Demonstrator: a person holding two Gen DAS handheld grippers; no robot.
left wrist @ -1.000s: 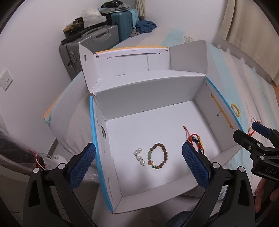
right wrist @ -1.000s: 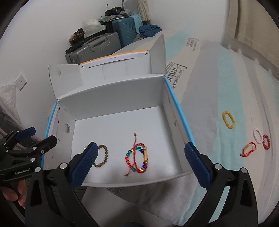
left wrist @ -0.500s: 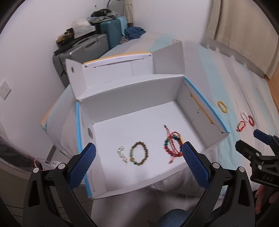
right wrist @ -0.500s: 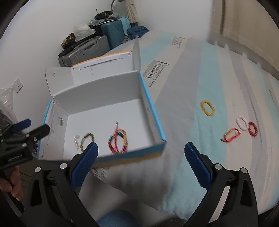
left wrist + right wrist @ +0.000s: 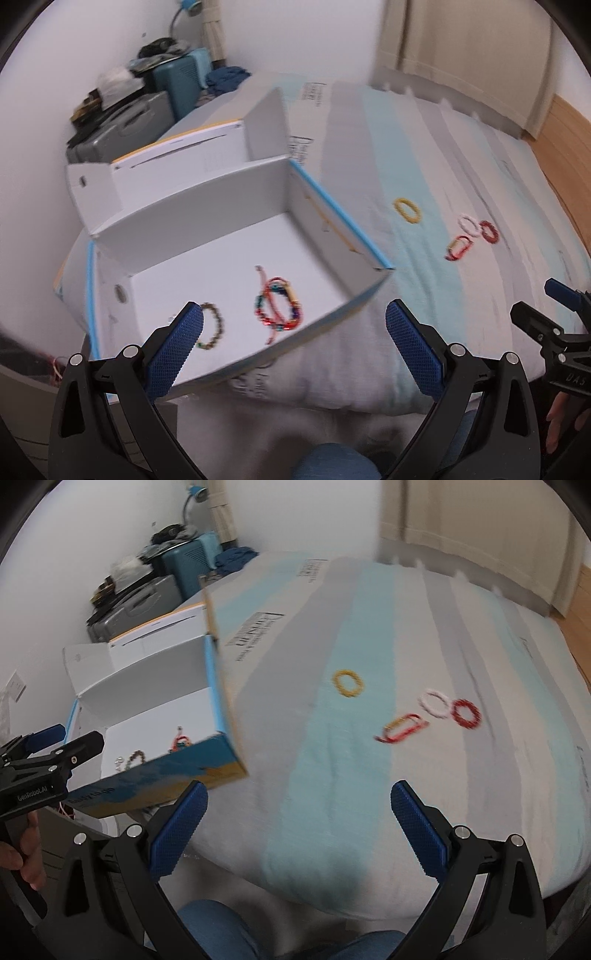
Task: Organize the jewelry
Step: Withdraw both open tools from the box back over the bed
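Observation:
An open white box (image 5: 343, 229) with blue edges lies on the bed's left part. Inside it lie a red multicoloured bracelet (image 5: 277, 307) and a brown bead bracelet (image 5: 214, 326). On the striped bedcover to the right rest a yellow bracelet (image 5: 347, 683), a white one (image 5: 436, 703), a red one (image 5: 466, 713) and a red-and-gold one (image 5: 402, 728). My left gripper (image 5: 293, 349) is open at the box's near edge, holding nothing. My right gripper (image 5: 299, 829) is open over the bedcover, well short of the loose bracelets. Both views are blurred.
Suitcases (image 5: 147, 110) with clutter on top stand against the wall behind the box. Curtains (image 5: 480, 520) hang at the back right, with wooden floor (image 5: 565, 147) beside the bed. A person's hand (image 5: 26, 853) holds the left gripper's handle. Blue-clad knees (image 5: 218, 930) show at the bottom.
Both grippers have swung to the right, away from the box and toward the loose bracelets on the bedcover. Both stay open. The jewelry has not moved.

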